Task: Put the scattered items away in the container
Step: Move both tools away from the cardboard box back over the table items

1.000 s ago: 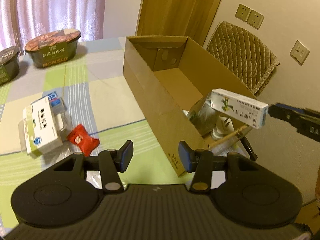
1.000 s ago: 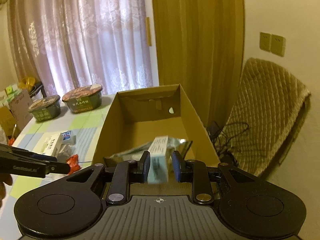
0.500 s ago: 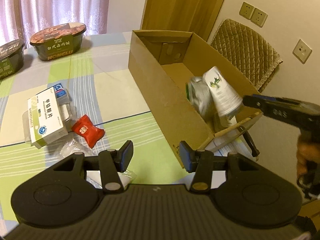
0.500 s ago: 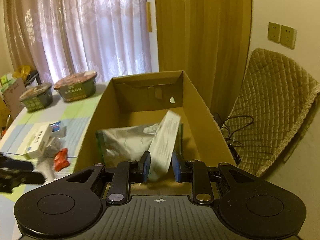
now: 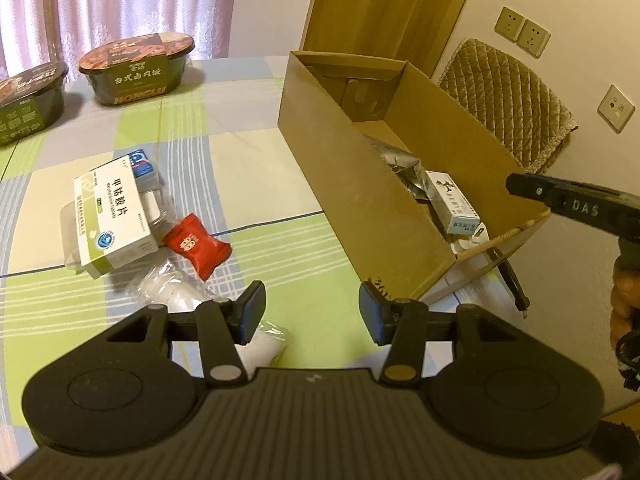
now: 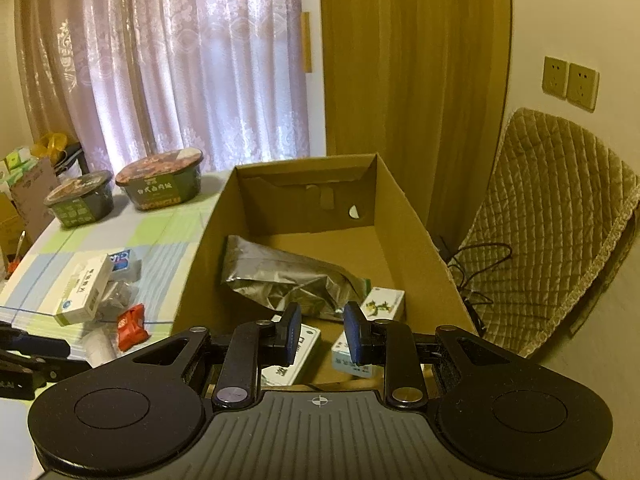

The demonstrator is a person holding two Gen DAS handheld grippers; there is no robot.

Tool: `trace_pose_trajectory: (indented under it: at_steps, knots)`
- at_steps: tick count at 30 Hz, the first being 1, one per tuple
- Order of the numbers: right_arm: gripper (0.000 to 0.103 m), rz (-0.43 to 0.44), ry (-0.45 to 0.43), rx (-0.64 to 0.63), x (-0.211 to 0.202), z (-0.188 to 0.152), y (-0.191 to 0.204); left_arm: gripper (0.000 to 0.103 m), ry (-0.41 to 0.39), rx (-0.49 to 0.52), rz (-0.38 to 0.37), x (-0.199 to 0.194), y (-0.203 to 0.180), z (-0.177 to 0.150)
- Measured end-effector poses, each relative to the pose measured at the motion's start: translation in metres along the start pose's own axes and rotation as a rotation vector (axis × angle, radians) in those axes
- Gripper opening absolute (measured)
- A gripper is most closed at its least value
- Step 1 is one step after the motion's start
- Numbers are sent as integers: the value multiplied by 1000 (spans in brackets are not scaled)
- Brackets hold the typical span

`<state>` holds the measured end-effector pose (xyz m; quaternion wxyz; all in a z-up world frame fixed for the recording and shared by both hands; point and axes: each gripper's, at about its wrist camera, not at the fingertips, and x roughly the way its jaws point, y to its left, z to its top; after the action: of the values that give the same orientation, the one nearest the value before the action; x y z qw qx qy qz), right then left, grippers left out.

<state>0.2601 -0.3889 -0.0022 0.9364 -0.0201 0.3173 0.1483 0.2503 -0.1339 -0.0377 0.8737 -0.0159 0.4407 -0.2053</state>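
Observation:
The open cardboard box (image 5: 348, 184) (image 6: 200, 256) stands at the table's right edge. Inside lie a silver foil pouch (image 6: 280, 276) (image 5: 400, 160), a slim white carton with a green leaf print (image 6: 380, 304) (image 5: 454, 200) and another white box (image 6: 296, 356). My right gripper (image 6: 322, 334) (image 5: 516, 184) hovers open over the box's near end, holding nothing. On the cloth left of the box lie a white-green medicine box (image 5: 112, 220) (image 6: 84, 290), a red candy packet (image 5: 196, 246) (image 6: 132, 326), a blue-white pack (image 5: 140, 160) and clear plastic wrap (image 5: 168, 288). Above the cloth, my left gripper (image 5: 312, 316) is open and empty.
Two dark green instant-meal bowls (image 5: 136, 68) (image 5: 28, 96) stand at the table's far left. A quilted chair (image 6: 560, 216) and cables (image 6: 476, 268) stand right of the box by the wall. A person's hand (image 5: 624, 292) holds the right gripper.
My right gripper opened and let go of the slim leaf-print carton; it dropped from above the box to lie inside beside the foil pouch. The left gripper stayed open, shifting slightly.

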Motion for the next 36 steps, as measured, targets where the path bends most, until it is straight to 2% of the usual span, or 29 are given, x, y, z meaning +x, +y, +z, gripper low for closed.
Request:
trace_pose_trajectory:
  at_steps: [6, 12, 18, 24, 25, 26, 27, 31, 36]
  knots:
    - [30, 35, -30, -21, -14, 8, 23, 48, 1, -16, 15, -9, 12, -7]
    - [30, 91, -65, -51, -30, 18, 57, 54, -2, -37, 56, -24, 34, -20]
    - [30, 206, -70, -59, -35, 20, 100, 69, -3, -55, 102, -41, 65, -39]
    - [32, 287, -25, -103, -20, 9, 145, 77, 18, -87, 162, -45, 102, -62]
    - [41, 298, -16, -104, -17, 6, 150, 77, 22, -87, 176, -44, 108, -65]
    - [83, 306, -16, -103, -14, 3, 155, 77, 25, -90, 191, -44, 115, -68]
    - [99, 308, -32, -103, -12, -1, 160, 78, 27, -100, 204, -44, 123, -71]
    - [99, 340, 17, -146, 6, -17, 176, 81, 27, -146, 234, -43, 150, -75]
    - [99, 345, 59, -191, 32, -31, 184, 84, 28, -109, 255, -31, 163, -68]
